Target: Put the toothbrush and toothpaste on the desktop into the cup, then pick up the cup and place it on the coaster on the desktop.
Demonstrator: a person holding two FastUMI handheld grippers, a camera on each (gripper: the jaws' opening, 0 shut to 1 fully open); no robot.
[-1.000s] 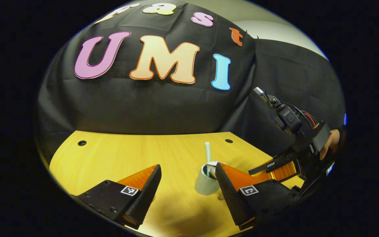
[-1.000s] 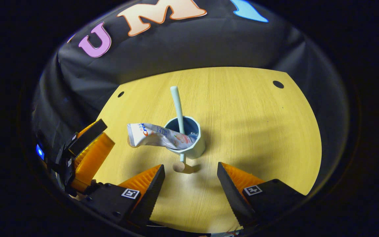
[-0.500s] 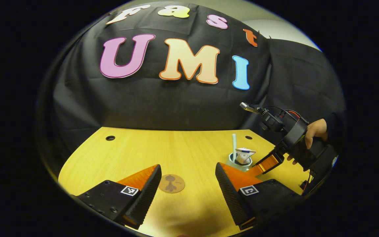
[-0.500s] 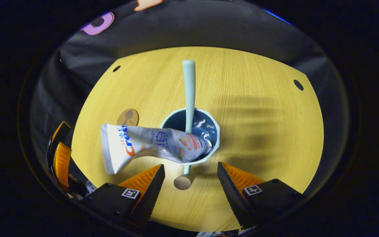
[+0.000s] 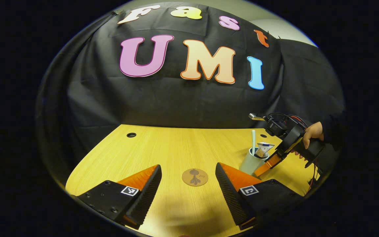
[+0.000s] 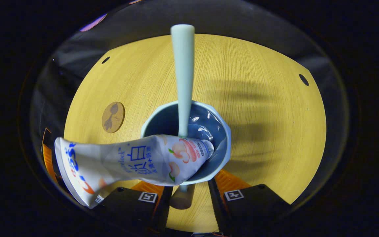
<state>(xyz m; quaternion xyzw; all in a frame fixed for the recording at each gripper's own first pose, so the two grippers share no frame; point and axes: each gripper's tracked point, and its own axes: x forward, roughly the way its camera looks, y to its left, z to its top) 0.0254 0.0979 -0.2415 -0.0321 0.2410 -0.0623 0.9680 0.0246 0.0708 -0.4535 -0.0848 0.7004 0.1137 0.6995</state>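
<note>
We take the cup [image 6: 189, 144] as our landmark on the desktop [image 6: 258, 98]. Leaning out over its left rim is the toothpaste [image 6: 133, 161], and upright inside it stands the toothbrush [image 6: 183, 75], so loading looks done and we judge the pick-up step is in hand. Our right gripper [image 6: 188, 197] is at the cup's near wall, fingers narrowed about its handle; whether they press it we cannot tell. Our left gripper [image 5: 188, 184] waits well left of the cup, fingers apart. The coaster [image 5: 194, 177] lies left of the cup. Next: grip firmly, lift level, carry left.
</note>
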